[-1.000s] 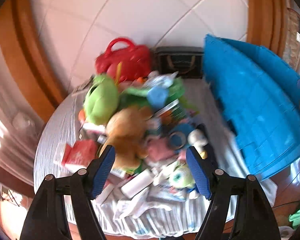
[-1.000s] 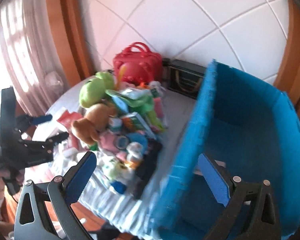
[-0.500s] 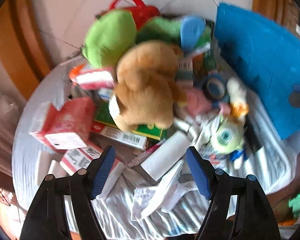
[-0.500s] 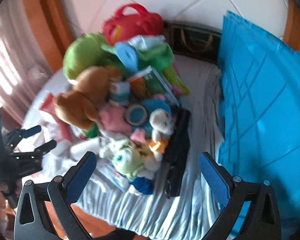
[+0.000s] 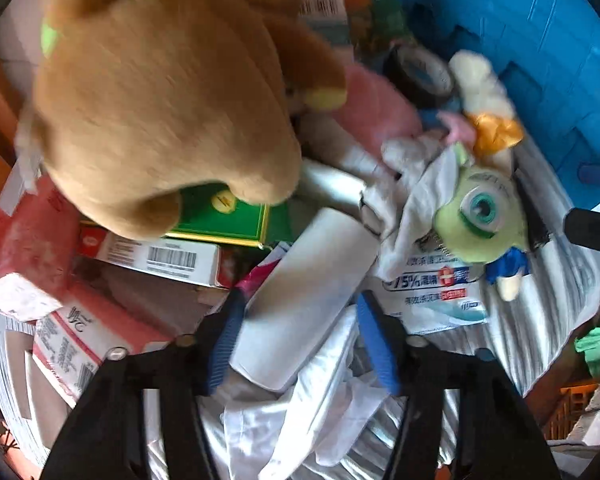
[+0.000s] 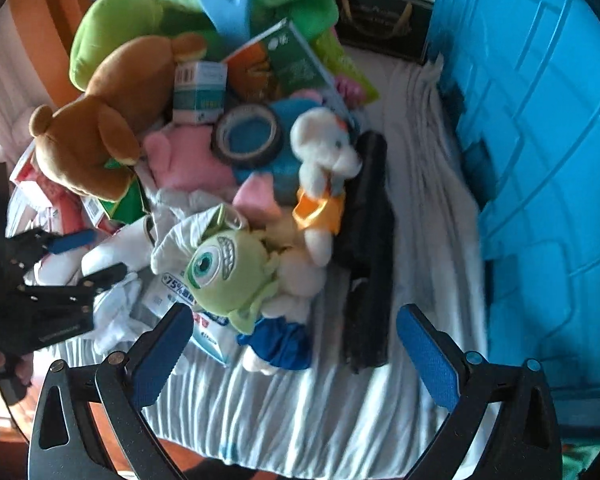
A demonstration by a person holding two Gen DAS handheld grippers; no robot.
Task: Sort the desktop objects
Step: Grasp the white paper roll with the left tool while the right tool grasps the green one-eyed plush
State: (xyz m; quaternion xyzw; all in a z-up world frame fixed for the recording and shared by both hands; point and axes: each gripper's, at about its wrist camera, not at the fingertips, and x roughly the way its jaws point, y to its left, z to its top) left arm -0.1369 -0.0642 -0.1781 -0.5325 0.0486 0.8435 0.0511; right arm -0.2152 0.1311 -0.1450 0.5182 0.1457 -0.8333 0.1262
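Note:
A heap of toys and boxes lies on a cloth-covered table. My left gripper [image 5: 300, 344] has its blue fingers on both sides of a white bottle [image 5: 304, 300], narrowed around it; the bottle lies below a brown teddy bear [image 5: 160, 92]. The left gripper also shows in the right wrist view [image 6: 84, 256]. My right gripper [image 6: 292, 356] is open and empty, above the table's front edge, near a green one-eyed plush [image 6: 224, 268] and a black pouch [image 6: 368, 248].
A blue plastic crate [image 6: 540, 128] stands at the right. A white mouse plush [image 6: 320, 160], a tape roll [image 6: 248, 136], a pink plush [image 6: 184, 160], red and white boxes [image 5: 60, 320] and a wipes pack [image 5: 436, 292] crowd the heap.
Both grippers have moved down and closer to the heap. The left gripper's fingers have narrowed from wide open and now flank the white bottle.

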